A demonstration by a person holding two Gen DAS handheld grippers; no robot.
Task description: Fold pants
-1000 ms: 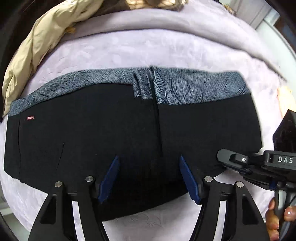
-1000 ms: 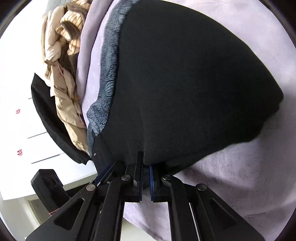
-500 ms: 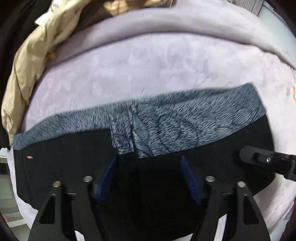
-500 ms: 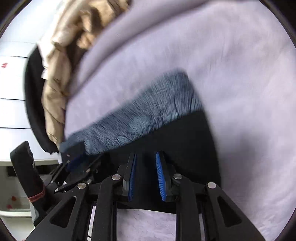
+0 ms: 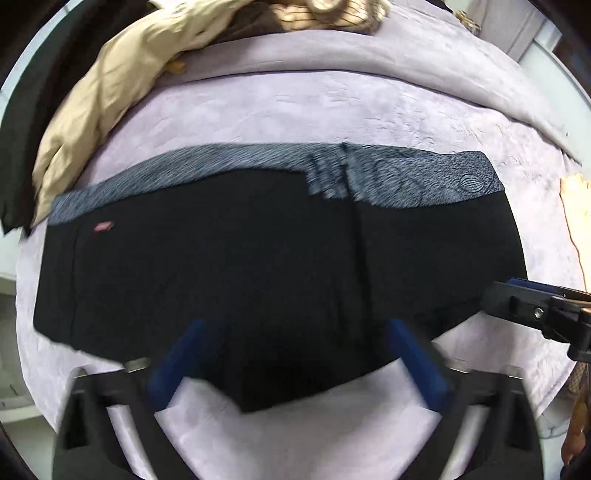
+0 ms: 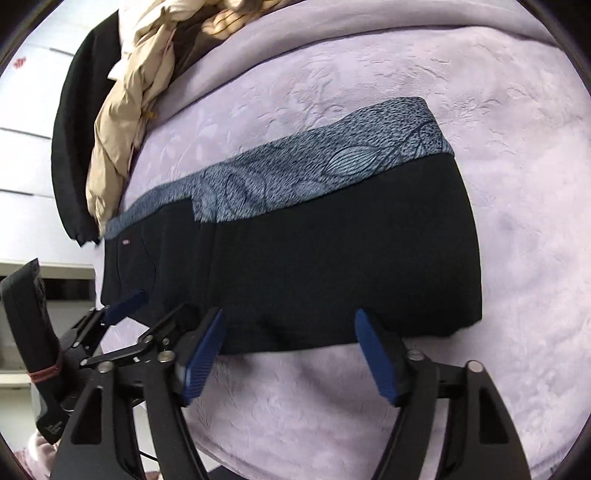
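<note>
Black pants (image 5: 240, 266) with a grey patterned waistband (image 5: 258, 166) lie folded flat on the lilac blanket (image 5: 332, 103). My left gripper (image 5: 295, 354) hovers over their near edge. Its jaws are opening wide and nothing is pinched between the blue pads. At the right edge of that view, my right gripper (image 5: 535, 310) sits by the pants' right corner. In the right wrist view the pants (image 6: 332, 266) lie just beyond my right gripper (image 6: 290, 350), whose jaws are also opening and hold nothing. The left gripper (image 6: 147, 314) shows at the left, above the cloth.
A beige jacket (image 5: 96, 103), a dark garment (image 6: 70, 147) and striped cloth (image 5: 332, 14) are piled at the blanket's far left. White drawers (image 6: 26, 110) stand beyond the bed. Bare blanket (image 6: 517, 258) lies to the right of the pants and in front of them.
The right gripper, shut on the pants' near edge a second ago, has let go, opened and lifted. The left gripper's jaws have spread wider. The pants now lie flat.
</note>
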